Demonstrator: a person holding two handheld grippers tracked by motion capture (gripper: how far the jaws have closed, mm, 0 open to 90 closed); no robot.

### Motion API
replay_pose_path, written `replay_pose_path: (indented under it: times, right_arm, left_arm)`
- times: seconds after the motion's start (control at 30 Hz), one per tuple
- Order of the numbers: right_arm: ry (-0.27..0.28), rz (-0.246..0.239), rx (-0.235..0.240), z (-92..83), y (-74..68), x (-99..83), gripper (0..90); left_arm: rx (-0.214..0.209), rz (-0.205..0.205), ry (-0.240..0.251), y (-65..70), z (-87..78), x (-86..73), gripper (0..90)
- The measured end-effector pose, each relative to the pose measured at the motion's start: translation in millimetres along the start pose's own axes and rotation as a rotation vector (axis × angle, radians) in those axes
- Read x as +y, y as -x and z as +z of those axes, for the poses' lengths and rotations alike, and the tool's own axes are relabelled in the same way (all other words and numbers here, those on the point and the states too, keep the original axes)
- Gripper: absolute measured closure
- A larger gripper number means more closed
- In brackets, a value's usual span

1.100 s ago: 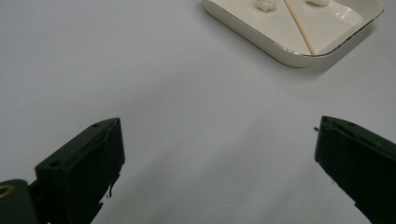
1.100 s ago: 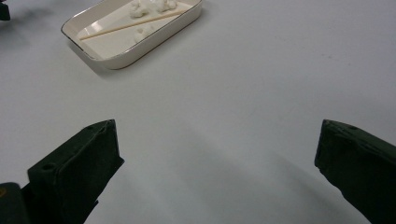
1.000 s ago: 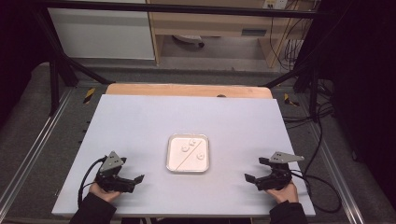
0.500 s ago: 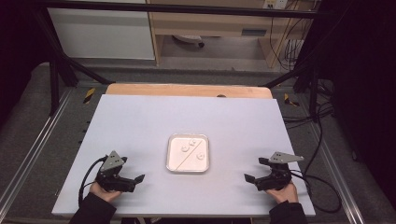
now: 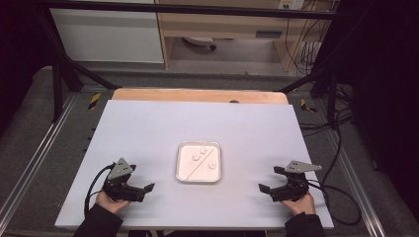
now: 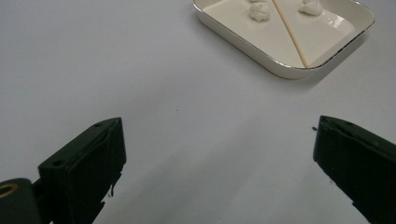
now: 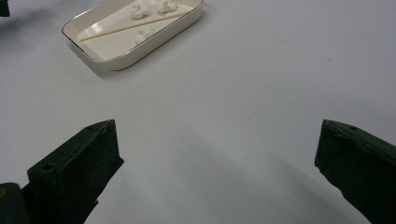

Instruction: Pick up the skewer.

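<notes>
A shallow white tray [image 5: 178, 170] sits at the middle of the table, nearer the front. Inside it a thin wooden stick [image 5: 201, 162] lies diagonally, with three small white lumps [image 5: 196, 157] around it. My left gripper [image 5: 143, 180] rests at the front left, open, with nothing between its jaws. My right gripper [image 5: 269, 178] rests at the front right, also open and holding nothing. In the left gripper view the left gripper [image 6: 217, 158] faces bare table, with the tray [image 6: 280, 70] and stick [image 6: 289, 32] ahead to the right. In the right gripper view the right gripper [image 7: 217, 158] sees the tray [image 7: 140, 56] ahead to the left.
The pale tabletop [image 5: 148, 128] has a wooden strip [image 5: 197, 95] along its far edge. Black frame bars stand at both back corners. Cables [image 5: 341, 148] trail off the right side. A hand holds each gripper near the front edge.
</notes>
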State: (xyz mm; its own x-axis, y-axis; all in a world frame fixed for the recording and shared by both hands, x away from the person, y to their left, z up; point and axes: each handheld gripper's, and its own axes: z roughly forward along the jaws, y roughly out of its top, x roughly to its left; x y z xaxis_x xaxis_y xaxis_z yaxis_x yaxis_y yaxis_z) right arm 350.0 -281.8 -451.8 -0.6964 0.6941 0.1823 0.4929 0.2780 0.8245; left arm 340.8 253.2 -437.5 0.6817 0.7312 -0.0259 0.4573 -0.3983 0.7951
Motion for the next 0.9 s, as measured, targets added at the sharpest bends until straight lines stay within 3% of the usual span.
replay_pose_path:
  times: [0.63, 0.9]
  right_arm:
    - [-0.005, -0.002, 0.001, 0.8, -0.7, -0.1, 0.7]
    - [-0.004, -0.006, -0.002, 0.5, -0.3, -0.1, 0.8]
  left_arm:
    - [0.003, -0.024, 0.012, 7.7, 0.1, 20.7, 3.0]
    - [0.01, -0.011, 0.004, 16.1, 3.5, 33.3, 3.0]
